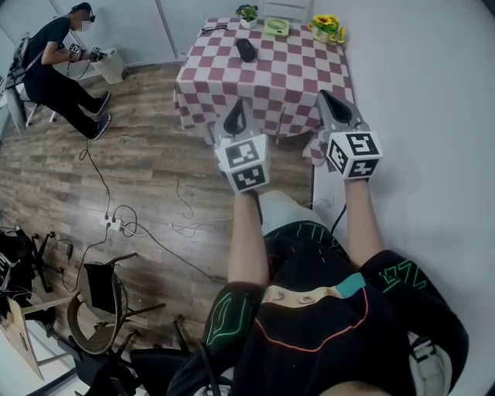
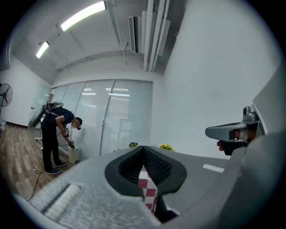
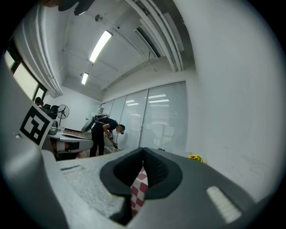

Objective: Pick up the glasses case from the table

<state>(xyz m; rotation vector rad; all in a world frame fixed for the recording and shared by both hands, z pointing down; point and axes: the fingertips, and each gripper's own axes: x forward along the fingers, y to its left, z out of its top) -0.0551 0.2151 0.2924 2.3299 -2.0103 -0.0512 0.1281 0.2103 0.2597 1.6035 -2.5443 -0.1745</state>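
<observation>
The black glasses case (image 1: 246, 49) lies on the far half of a table with a red-and-white checked cloth (image 1: 302, 77). Both grippers are held level in front of the table's near edge, well short of the case. My left gripper (image 1: 237, 106) has its jaws closed tip to tip with nothing between them, as the left gripper view shows (image 2: 143, 148). My right gripper (image 1: 326, 96) is likewise shut and empty (image 3: 143, 150). In both gripper views only a strip of the checked cloth shows under the pads; the case is hidden there.
On the table's far edge stand a small plant (image 1: 247, 12), a green bowl (image 1: 276, 28), sunflowers (image 1: 326, 27) and a pair of glasses (image 1: 214, 29). A person (image 1: 54, 69) works at far left. Cables and a power strip (image 1: 114, 224) lie on the wooden floor; a white wall runs along the right.
</observation>
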